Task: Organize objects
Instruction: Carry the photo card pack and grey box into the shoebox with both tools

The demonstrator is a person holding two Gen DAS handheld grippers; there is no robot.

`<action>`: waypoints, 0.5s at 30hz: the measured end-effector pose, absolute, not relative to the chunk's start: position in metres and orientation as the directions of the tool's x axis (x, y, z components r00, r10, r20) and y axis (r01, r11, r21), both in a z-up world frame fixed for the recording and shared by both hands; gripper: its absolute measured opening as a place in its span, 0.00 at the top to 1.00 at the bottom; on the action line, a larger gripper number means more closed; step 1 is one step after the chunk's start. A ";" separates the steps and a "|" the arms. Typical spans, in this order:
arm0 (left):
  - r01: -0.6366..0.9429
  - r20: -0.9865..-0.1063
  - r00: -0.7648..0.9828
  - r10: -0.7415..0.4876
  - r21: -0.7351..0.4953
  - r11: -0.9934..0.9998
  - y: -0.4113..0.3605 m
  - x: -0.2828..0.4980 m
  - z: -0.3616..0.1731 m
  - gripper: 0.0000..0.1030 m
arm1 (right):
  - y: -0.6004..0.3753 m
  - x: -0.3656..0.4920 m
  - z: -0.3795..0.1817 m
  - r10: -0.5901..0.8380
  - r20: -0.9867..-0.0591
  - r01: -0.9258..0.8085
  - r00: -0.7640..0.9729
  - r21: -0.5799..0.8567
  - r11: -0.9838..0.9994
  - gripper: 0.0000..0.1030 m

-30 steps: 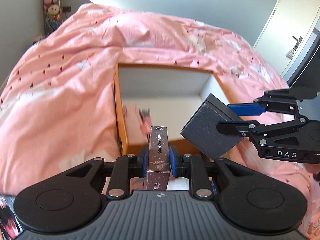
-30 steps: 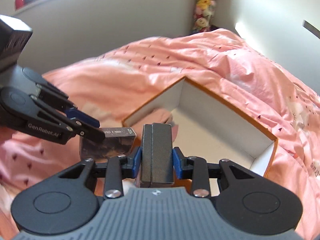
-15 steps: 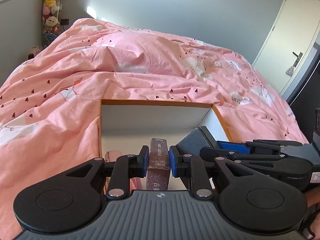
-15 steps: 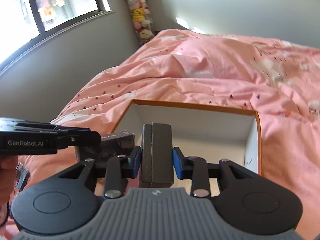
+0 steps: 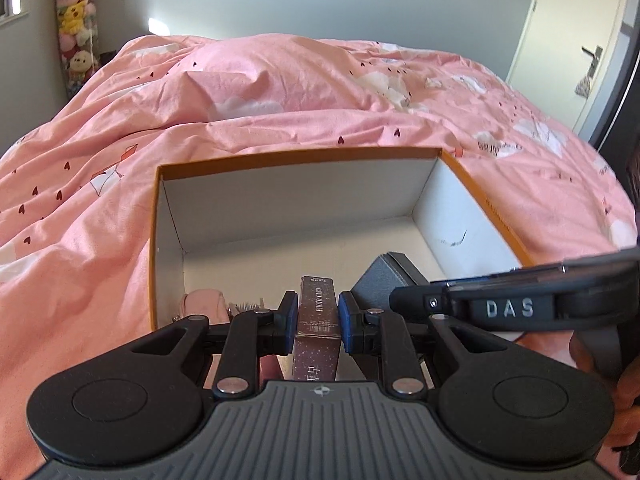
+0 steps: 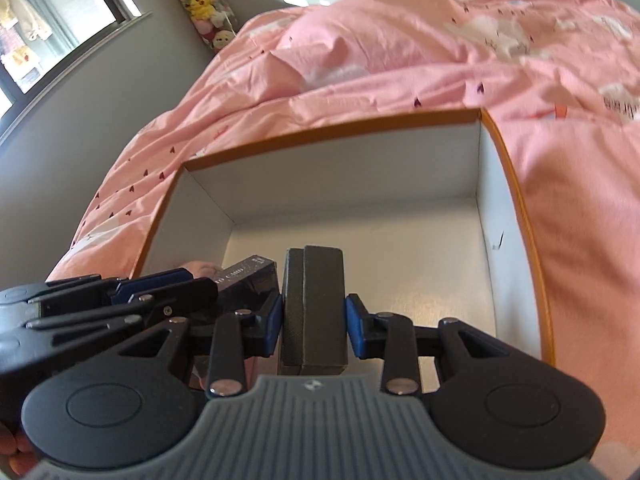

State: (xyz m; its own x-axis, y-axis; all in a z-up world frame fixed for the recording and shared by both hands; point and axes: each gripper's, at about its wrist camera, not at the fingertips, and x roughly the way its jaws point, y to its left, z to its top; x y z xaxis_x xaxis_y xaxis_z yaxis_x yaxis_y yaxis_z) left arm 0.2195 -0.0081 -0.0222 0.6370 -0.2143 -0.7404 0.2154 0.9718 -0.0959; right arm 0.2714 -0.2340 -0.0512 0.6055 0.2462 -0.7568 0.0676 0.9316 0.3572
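Left gripper (image 5: 318, 314) fingers clamp a photo card box (image 5: 317, 320); right gripper (image 6: 314, 322) fingers clamp a dark grey case (image 6: 313, 304), both over the orange-rimmed box (image 5: 280, 160) on the bed (image 5: 100, 200).

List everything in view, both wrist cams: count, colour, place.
storage box: 1, orange outside, white inside, open, on the bed
photo card box: 1, dark brown, in left gripper over storage box
grey case: 1, dark grey, in right gripper over storage box
pink item: 1, near-left corner of the box floor
duvet: 1, pink, printed, covers bed
plush toys: several, mixed, far corner
door: 1, white, right
left gripper: black, blue pads
right gripper: black, blue pads
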 end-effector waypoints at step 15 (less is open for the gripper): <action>0.203 -0.814 0.533 -0.229 -0.140 0.969 0.001 0.226 -0.035 0.75 | -0.224 0.283 -0.073 0.257 -0.793 0.122 0.552 0.382 0.916 0.66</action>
